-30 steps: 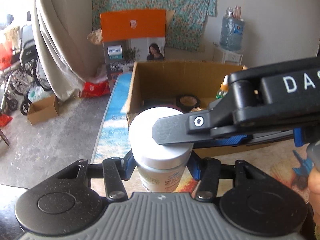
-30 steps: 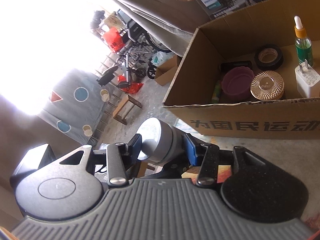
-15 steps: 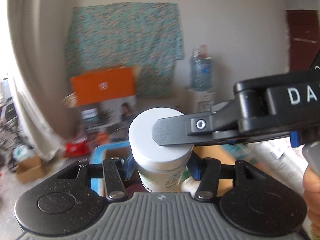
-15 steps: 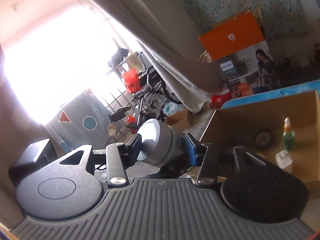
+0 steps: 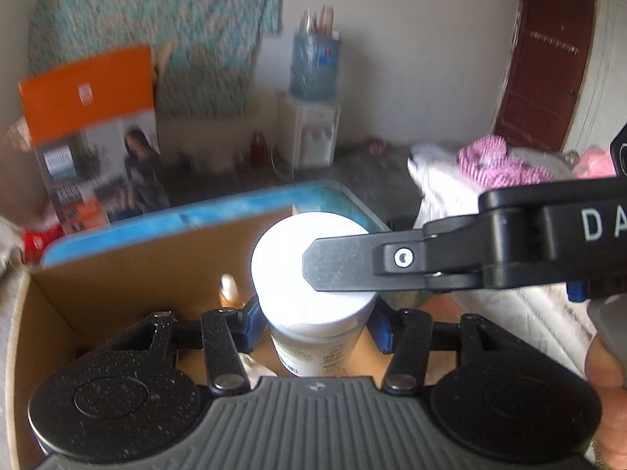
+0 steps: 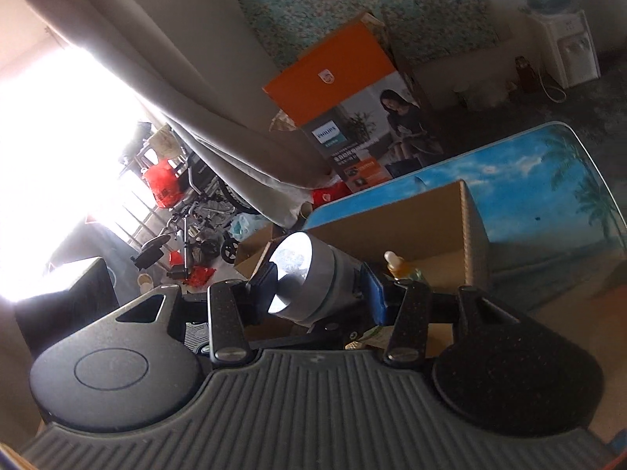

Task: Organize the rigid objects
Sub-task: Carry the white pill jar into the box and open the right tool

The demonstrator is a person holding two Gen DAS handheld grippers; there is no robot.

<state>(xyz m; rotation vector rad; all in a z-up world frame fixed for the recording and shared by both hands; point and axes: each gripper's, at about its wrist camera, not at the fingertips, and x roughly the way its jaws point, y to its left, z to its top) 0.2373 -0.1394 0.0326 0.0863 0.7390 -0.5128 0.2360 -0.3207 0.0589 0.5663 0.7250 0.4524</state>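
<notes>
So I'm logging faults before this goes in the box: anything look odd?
One oddity: both tongs grip the same white-lidded plastic jar, left tongs on its body, right tongs on the lid, above the brown cardboard box. Nothing spilled or damaged.

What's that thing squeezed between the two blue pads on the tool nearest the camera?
A white-lidded jar sits between the left gripper's blue pads, over the cardboard box; the left wrist view shows it.

Left tongs (image 5: 313,321) clamp the white-lidded jar (image 5: 313,293) (upright) over the cardboard box (image 5: 129,274).
</notes>
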